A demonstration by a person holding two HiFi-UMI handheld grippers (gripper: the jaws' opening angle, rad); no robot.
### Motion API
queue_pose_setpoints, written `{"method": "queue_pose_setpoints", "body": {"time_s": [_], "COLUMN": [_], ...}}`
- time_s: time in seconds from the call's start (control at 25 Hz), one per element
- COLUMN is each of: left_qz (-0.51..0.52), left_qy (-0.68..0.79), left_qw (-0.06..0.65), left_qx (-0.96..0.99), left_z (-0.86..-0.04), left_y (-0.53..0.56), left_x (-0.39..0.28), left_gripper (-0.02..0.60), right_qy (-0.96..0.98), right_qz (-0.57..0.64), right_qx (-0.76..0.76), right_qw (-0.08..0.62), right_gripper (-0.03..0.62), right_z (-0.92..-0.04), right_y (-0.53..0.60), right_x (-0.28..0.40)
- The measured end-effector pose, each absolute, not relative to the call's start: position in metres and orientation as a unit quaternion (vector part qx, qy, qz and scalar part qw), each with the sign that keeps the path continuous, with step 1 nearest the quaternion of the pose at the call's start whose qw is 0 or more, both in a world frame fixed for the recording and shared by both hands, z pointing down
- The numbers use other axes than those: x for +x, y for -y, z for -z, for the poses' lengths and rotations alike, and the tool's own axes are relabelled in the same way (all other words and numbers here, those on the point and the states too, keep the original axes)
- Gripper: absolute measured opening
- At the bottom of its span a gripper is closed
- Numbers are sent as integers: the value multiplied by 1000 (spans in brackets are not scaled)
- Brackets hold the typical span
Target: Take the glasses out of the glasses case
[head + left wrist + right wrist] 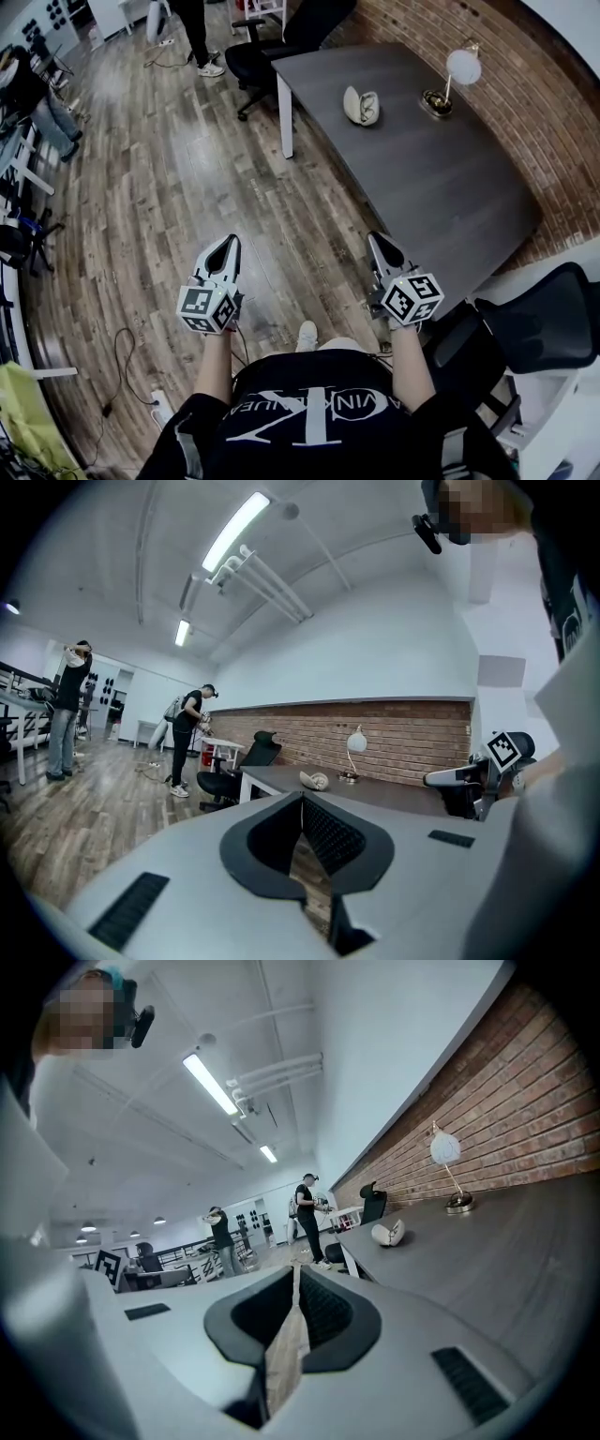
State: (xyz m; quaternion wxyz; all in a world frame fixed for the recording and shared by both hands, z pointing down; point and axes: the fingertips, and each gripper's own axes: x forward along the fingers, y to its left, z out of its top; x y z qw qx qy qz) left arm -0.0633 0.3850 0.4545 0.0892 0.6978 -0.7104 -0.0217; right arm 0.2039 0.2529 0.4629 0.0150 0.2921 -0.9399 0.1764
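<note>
Both pairs of fingers are pressed together with nothing between them. The left gripper (228,246) and right gripper (378,240) are held side by side above the wood floor (169,187), both pointing to twelve o'clock, the right one near the edge of the table (441,187). The white case (361,106) lies on the table, well apart from both grippers, at about twelve o'clock from the right one. Its shell is ajar; what is inside I cannot tell. A lamp (461,67) stands near the case at its two o'clock, by the brick wall (562,112). A black chair (281,42) sits at the table's far end. One person (199,33) stands beyond it, another (33,98) off at ten o'clock.
</note>
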Motion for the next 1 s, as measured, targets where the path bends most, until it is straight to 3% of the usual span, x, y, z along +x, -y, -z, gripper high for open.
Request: {"method": "queue_pose_setpoints", "body": {"time_s": [0.72,0.84,1.0], "left_qz": [6,2,4], "left_qy": [690,688,682], "left_qw": [76,82,83], "left_qx": [720,721,727], "left_z": [-447,-451,-453], "left_y": [-306,-300,-279], "left_x": [-32,-33,-38], "left_gripper": [17,18,17], "right_qy": [937,933,928], "right_qz": [-181,-195,-199], "right_qx": [298,304,316], "right_qw": [5,6,3], "right_gripper": [40,113,131], "right_z": [-472,-479,-482], "right_y": [-198,-195,-183], "right_x": [225,230,234]}}
